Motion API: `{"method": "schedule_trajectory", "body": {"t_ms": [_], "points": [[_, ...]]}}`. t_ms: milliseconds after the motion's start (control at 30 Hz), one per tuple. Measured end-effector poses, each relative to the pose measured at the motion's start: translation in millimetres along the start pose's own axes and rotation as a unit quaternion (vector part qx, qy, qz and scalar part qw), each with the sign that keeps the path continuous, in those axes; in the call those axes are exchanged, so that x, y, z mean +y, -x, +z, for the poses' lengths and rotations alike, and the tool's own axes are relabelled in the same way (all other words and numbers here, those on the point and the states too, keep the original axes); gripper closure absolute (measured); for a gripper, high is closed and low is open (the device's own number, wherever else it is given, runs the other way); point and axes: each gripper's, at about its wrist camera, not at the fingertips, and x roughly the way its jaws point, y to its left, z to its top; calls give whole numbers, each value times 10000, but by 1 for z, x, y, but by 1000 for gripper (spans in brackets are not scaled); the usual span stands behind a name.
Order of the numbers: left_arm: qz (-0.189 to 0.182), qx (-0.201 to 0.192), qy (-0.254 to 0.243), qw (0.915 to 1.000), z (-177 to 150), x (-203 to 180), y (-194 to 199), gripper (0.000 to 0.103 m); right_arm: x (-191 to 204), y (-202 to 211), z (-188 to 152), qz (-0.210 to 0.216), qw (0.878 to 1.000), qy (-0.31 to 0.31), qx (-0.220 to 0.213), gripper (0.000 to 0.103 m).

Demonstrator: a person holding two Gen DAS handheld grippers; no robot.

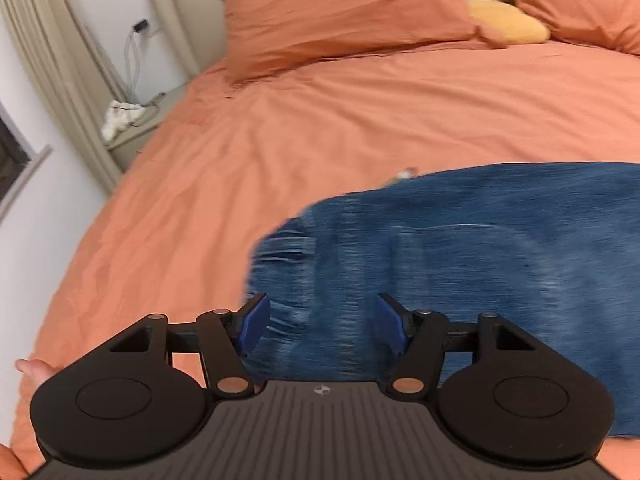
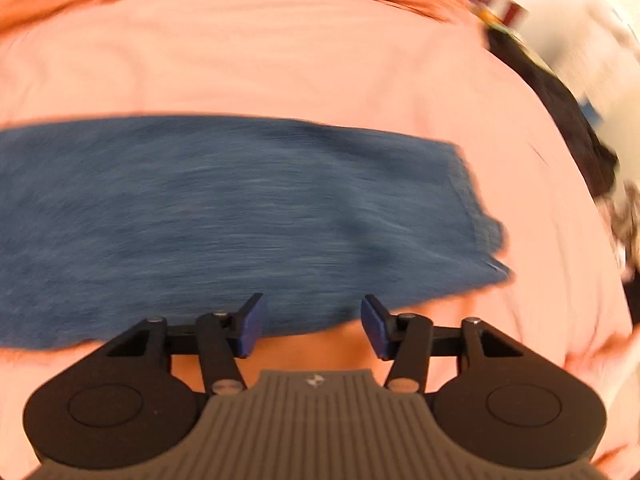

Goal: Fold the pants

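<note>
Blue denim pants (image 1: 460,260) lie flat on an orange bedspread (image 1: 280,140), folded lengthwise into a long band. In the left wrist view their frayed end sits right under my left gripper (image 1: 323,320), which hovers open with denim showing between its blue pads (image 1: 256,322) and nothing pinched. The right wrist view is blurred. There the pants (image 2: 240,208) stretch across the picture, with their squared end at the right. My right gripper (image 2: 312,326) is open above the near edge of the pants, pads apart and gripping nothing.
Two orange pillows (image 1: 340,12) and a yellow cushion (image 1: 508,20) lean on the beige headboard. A nightstand (image 1: 132,128) with a white cloth and cables stands left of the bed. A fingertip (image 1: 32,368) shows at the lower left. Dark clutter (image 2: 560,112) lies past the bed's right edge.
</note>
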Motion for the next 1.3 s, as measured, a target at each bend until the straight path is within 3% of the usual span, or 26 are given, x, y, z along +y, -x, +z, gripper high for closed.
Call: {"method": "schedule_trajectory", "body": {"t_ms": [100,200,333,467,533,600,667,833,933,1000,1167,1300], "points": [[-221,198,62,9995,4,-25,-4,35,-55,-6,2,6,9963,-855,-49,63],[-206,376,65,9991,1,-48,-13,37,-107,-16,3,112,9844,-1757,-68,62],[-218,708,65,9972,-3,-69,-26,42,-156,-41,-1,501,9629,-2652,66,62],[-23,1049,67,9945,-10,-80,-46,44,-180,-65,-14,968,9371,-3351,106,64],[50,1147,32,9934,-12,-83,-52,44,-188,-72,-16,1235,9235,-3630,44,77],[146,1194,25,9927,-13,-87,-56,45,-191,-71,-14,1272,9185,-3744,-42,99],[238,1212,-56,9923,-13,-91,-57,47,-195,-63,-6,1293,9228,-3627,-158,103],[312,1182,-155,9924,-14,-95,-56,49,-187,-16,40,1146,9465,-2944,-654,103],[260,1144,-80,9931,-16,-92,-55,49,-179,37,63,1254,9452,-2605,-1514,103],[241,1107,-62,9935,-17,-92,-55,49,-180,53,66,1172,9449,-2497,-1765,103],[288,1069,-140,9938,-19,-95,-55,49,-178,-5,35,602,9638,-2465,-820,103],[264,1093,-202,9934,-19,-95,-56,49,-179,-43,-1,470,9621,-2642,-491,103]]}}
